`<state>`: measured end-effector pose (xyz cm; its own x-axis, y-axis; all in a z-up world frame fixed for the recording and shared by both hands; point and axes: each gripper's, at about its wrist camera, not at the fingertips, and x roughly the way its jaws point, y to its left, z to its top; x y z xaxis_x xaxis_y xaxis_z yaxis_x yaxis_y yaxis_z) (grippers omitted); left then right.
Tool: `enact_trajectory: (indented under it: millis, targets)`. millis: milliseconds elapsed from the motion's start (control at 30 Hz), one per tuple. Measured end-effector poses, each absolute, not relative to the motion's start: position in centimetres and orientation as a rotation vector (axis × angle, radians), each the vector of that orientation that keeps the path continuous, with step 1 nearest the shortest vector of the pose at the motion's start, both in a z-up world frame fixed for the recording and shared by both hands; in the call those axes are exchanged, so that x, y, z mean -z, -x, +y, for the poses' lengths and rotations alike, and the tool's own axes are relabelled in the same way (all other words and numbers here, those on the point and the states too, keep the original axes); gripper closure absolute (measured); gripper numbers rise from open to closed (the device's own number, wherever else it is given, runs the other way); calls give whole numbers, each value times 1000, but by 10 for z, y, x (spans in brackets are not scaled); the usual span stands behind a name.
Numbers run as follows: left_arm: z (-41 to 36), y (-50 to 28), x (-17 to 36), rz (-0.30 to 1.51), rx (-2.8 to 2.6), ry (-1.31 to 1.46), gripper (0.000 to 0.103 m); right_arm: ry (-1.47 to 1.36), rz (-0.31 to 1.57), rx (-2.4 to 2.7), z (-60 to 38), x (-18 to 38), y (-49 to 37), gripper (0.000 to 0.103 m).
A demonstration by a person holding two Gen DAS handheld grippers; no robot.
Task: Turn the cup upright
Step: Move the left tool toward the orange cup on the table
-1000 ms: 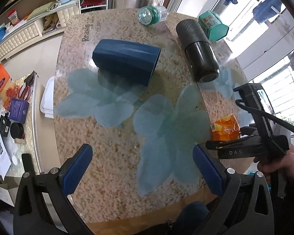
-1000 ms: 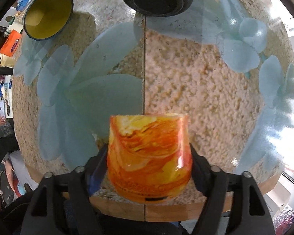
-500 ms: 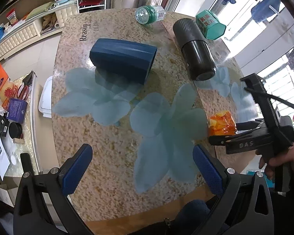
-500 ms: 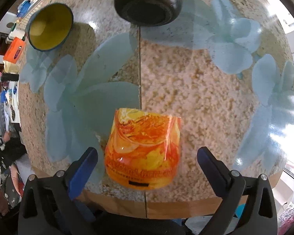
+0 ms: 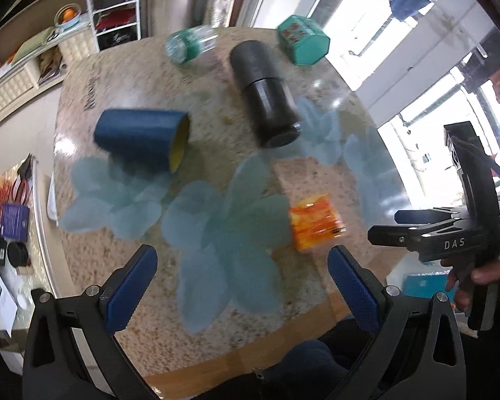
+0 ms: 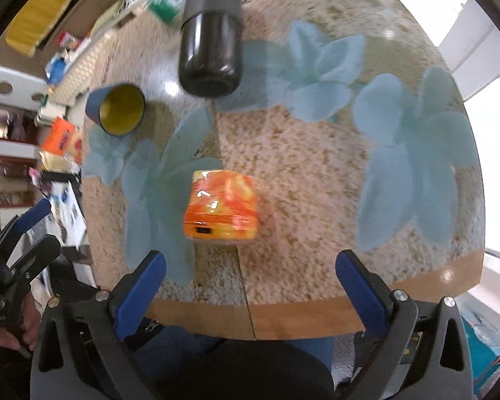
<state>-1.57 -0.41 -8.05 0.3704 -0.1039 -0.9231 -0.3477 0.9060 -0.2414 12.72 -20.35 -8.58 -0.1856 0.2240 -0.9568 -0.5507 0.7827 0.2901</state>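
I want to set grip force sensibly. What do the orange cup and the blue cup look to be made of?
Orange cup: probably thin glossy plastic or printed film over it, judging by its sharp highlights; blur leaves it open. Blue cup: looks like matte rigid plastic, faintly textured outside, smooth yellow inside.

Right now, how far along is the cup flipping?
Done, apparently: the orange cup stands on end, clear of the open right gripper. In hand: nothing; the left gripper is open too. Left: the blue cup lies on its side.
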Motion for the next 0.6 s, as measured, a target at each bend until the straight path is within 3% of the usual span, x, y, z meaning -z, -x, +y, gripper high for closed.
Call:
enact_trajectory:
  millis: [333, 600]
  targets:
    - [-40, -34, 78, 1293, -185, 433, 0, 94, 1629, -732, -267, 61, -159, 0]
    - [-67, -70, 123, 1469, -202, 441, 0, 38, 1627, -728, -306, 68, -197, 0]
